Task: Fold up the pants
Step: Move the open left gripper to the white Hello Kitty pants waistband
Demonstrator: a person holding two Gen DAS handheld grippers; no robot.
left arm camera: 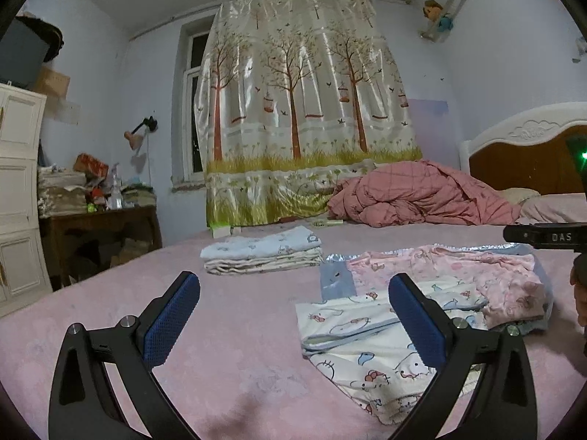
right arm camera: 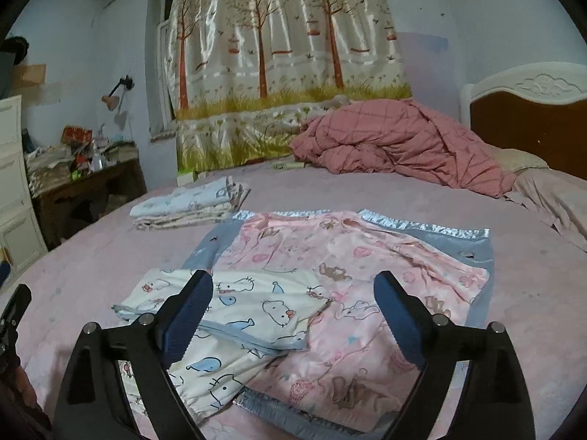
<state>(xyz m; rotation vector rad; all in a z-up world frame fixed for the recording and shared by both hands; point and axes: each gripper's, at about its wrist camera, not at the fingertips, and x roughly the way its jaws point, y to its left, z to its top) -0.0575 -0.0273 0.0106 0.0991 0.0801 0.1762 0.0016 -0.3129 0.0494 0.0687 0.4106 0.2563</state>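
- Left wrist view: the left tool (left arm camera: 293, 321) stands wide open and holds nothing; the white cartoon pants (left arm camera: 370, 352) lie on the bed (left arm camera: 238, 330) just ahead, under its right finger, folded over once, so I judge more folding is left; a folded stack (left arm camera: 262, 253) rests further ahead.
- Right wrist view: the right tool (right arm camera: 293, 321) is open and empty; the pants (right arm camera: 234, 315) lie under its left finger, partly on a pink garment (right arm camera: 352, 282); no container is visible.

The left tongs (left arm camera: 293, 324) have black, arched arms, each tipped with a blue pad (left arm camera: 172, 324) of fine mesh texture and fixed by round silver screws. The right tongs (right arm camera: 293, 322) match: black frames, dark blue pads (right arm camera: 189, 321), silver screw heads at the joints.
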